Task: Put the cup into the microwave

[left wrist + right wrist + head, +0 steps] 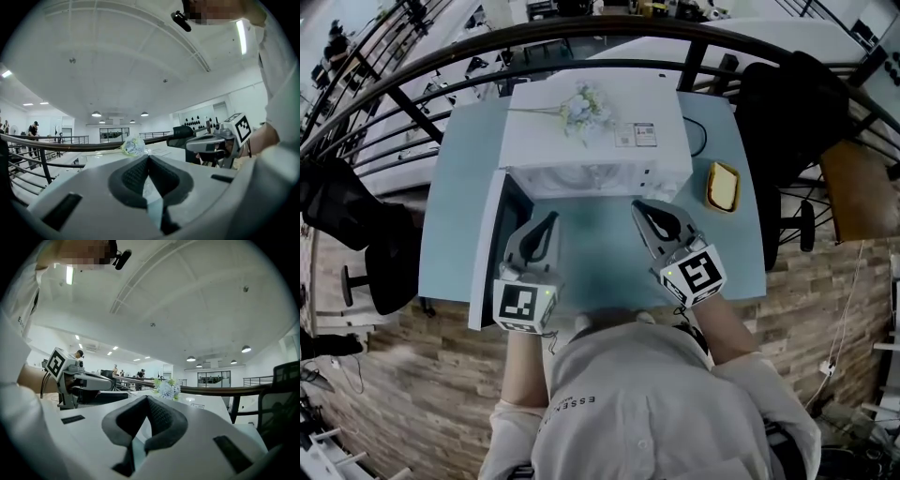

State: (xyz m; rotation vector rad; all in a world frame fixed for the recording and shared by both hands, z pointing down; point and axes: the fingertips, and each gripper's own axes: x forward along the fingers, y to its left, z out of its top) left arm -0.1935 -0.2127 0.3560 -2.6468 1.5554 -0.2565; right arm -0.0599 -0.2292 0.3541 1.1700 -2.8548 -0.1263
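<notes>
Both claws are pinched shut with nothing between their pads: our left gripper (552, 217) and right gripper (637, 204) hover side by side above the pale blue table (459, 187), pointing at the white microwave (546, 141). Its door (487, 253) hangs open on our left. We cannot make out the cup in any view; from above, the oven's cavity shows only as a bright strip. Pale flowers (581, 108) lie on the microwave's top, and a small yellow dish (723, 186) sits on the table just to its right.
</notes>
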